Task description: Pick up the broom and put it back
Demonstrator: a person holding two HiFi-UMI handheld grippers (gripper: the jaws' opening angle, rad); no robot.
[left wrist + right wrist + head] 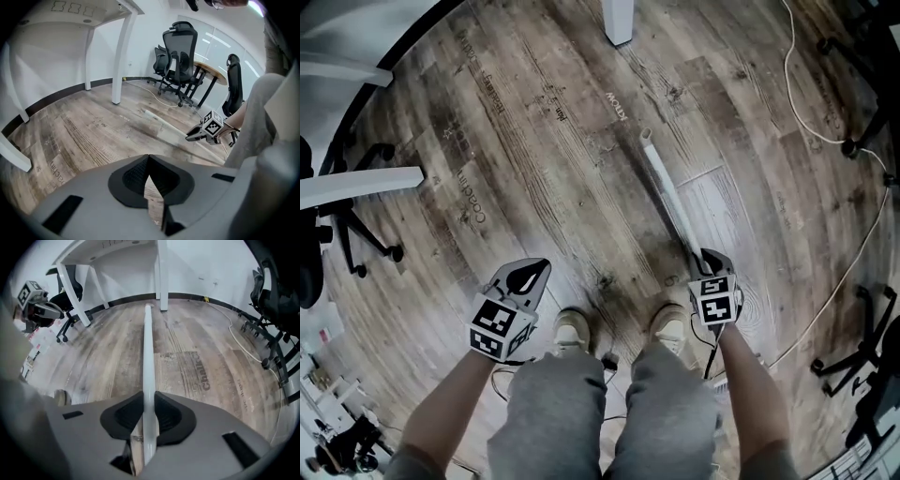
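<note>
Left gripper (149,158) jaws pressed together, empty, white broom handle (159,119) on wooden floor (84,136) ahead, right gripper (191,137) ahead-right, office chairs (180,61) beyond.

Bright, diffuse room light fills all your views. The wooden floor (534,169) carries a pale sheen and only faint, soft shadows. Fisheye distortion bends the edges, a dark vignette rings both gripper views, and the broom handle (148,357) reads sharp.
</note>
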